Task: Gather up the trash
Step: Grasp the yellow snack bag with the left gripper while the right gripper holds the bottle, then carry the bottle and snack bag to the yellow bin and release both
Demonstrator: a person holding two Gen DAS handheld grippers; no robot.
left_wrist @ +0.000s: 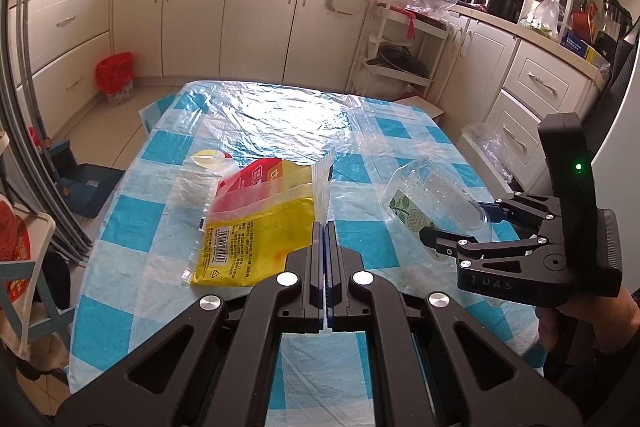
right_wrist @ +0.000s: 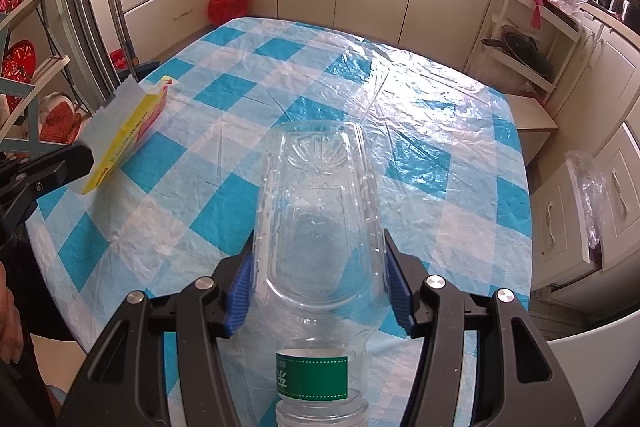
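A yellow and red snack bag (left_wrist: pixel 256 239) lies partly on the checked tablecloth, and my left gripper (left_wrist: pixel 324 231) is shut on its clear serrated edge, which is lifted. In the right wrist view the same bag (right_wrist: pixel 128 123) tilts up from the table at the left gripper (right_wrist: pixel 80 159). An empty clear plastic bottle (right_wrist: pixel 320 219) with a green label sits between the blue pads (right_wrist: pixel 240 291) of my right gripper (right_wrist: pixel 320 259), base pointing away from the camera. The pads press its sides. The left wrist view shows the bottle (left_wrist: pixel 432 199) held above the table by the right gripper (left_wrist: pixel 460 223).
The table (left_wrist: pixel 400 131) wears a blue and white cloth under clear plastic film. A small round yellow-white item (left_wrist: pixel 208 159) lies beyond the bag. A red-lined bin (left_wrist: pixel 115 77) stands on the floor by the cabinets. A white cart (left_wrist: pixel 400 59) stands past the far right corner.
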